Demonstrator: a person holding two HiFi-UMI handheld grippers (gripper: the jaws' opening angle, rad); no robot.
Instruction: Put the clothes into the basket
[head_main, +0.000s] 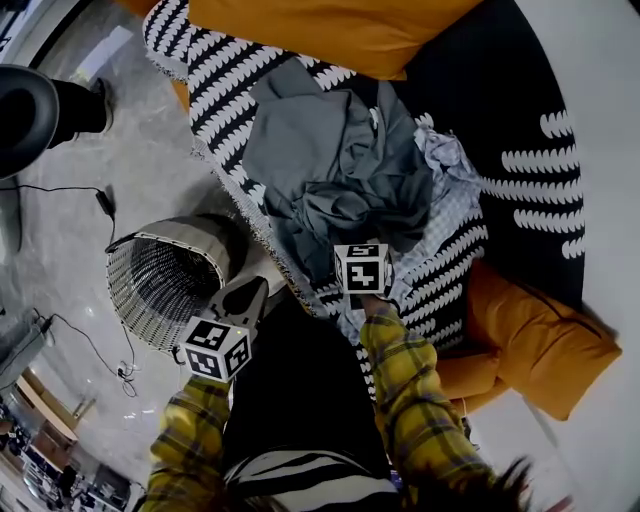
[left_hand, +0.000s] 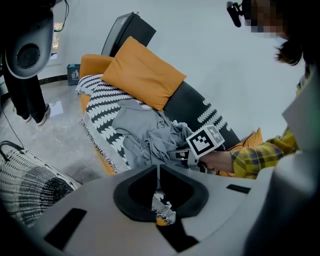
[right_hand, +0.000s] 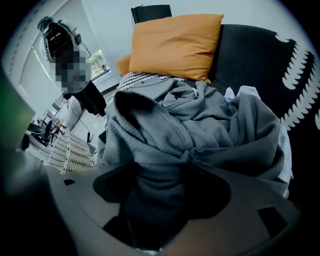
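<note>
A heap of grey clothes (head_main: 330, 170) lies on the sofa's black-and-white throw (head_main: 225, 70), with a pale checked garment (head_main: 445, 165) at its right edge. My right gripper (right_hand: 160, 172) points steeply down into the heap, its jaws wide open around a bulging fold of grey cloth (right_hand: 155, 150); in the head view its marker cube (head_main: 362, 268) covers the fingertips. The white wicker basket (head_main: 135, 300) stands on the floor left of the sofa. My left gripper (left_hand: 158, 169) hangs shut and empty between basket and sofa edge, near the basket's right rim (head_main: 252, 292).
Orange pillows lie at the sofa's far end (head_main: 330, 30) and near end (head_main: 540, 340). Another person in dark clothes (head_main: 45, 110) stands on the grey floor beyond the basket. Cables (head_main: 100, 205) trail across the floor near it.
</note>
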